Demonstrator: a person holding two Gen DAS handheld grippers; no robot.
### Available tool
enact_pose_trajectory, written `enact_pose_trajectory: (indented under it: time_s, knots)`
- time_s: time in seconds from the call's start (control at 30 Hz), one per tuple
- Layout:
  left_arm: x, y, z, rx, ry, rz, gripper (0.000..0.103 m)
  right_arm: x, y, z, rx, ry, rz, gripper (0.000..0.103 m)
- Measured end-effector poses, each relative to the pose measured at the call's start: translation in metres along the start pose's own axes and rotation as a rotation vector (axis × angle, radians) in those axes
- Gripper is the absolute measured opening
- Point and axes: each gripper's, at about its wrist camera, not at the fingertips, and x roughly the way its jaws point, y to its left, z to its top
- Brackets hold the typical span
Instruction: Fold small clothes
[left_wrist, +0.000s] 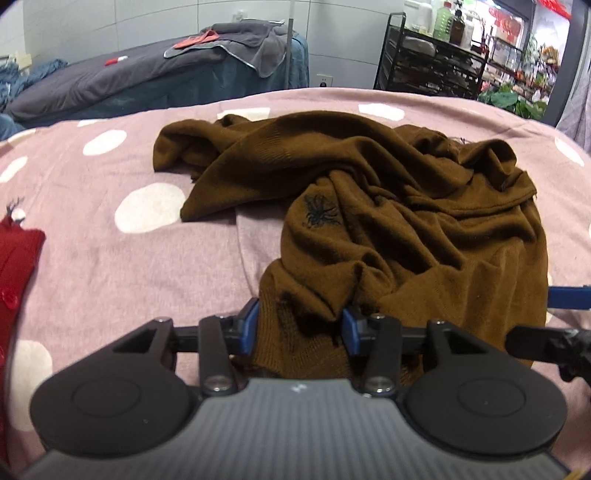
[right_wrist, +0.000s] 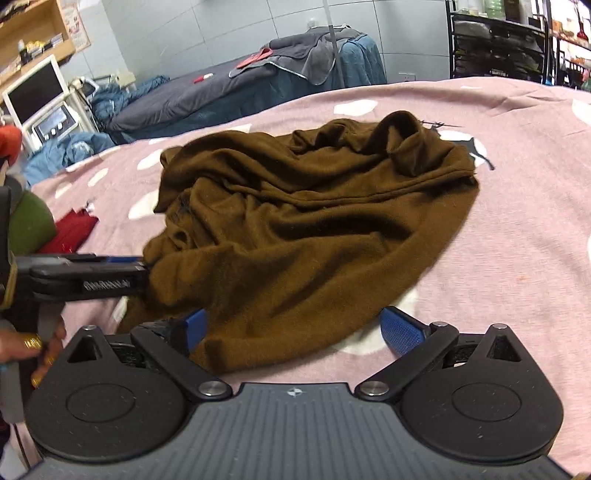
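Observation:
A crumpled brown garment (left_wrist: 388, 206) with a small black spider print lies on the pink bedspread (left_wrist: 110, 266) with white dots. My left gripper (left_wrist: 301, 325) is at its near hem, and bunched brown fabric fills the gap between its blue pads (left_wrist: 251, 326). The right wrist view shows that left gripper (right_wrist: 142, 269) biting the brown garment (right_wrist: 303, 214) at its left edge. My right gripper (right_wrist: 298, 328) stands wide open over the near hem; its left pad (right_wrist: 195, 328) is at the fabric and its right pad is over the bedspread (right_wrist: 498, 240). Its fingers (left_wrist: 569, 299) also enter the left wrist view at the right edge.
A red buttoned garment (left_wrist: 18, 266) lies at the left, next to a green one (right_wrist: 29, 221). A hand (right_wrist: 33, 343) wearing rings holds the left gripper's handle. Behind the bed stand another bed with grey covers (left_wrist: 147, 74), a black shelf rack (left_wrist: 424, 62) and a monitor (right_wrist: 33, 92).

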Motion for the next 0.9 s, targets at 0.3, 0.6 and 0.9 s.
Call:
enact_pose_trajectory:
  time_s: [0.3,0.6,0.9]
  knots:
    - [-0.018,-0.007,-0.001,0.004,-0.032,-0.011,0.015,0.000,-0.008,-0.001,0.043,-0.015,0.026,0.008]
    - [-0.100,-0.005,-0.005,-0.042,-0.134,-0.045,0.014,-0.098,-0.051,0.008,0.012,-0.247,-0.065,0.005]
    - [-0.147,-0.039,-0.046,0.025,-0.043,-0.136,0.005,-0.156,-0.154,0.051,0.123,-0.289,-0.300,0.006]
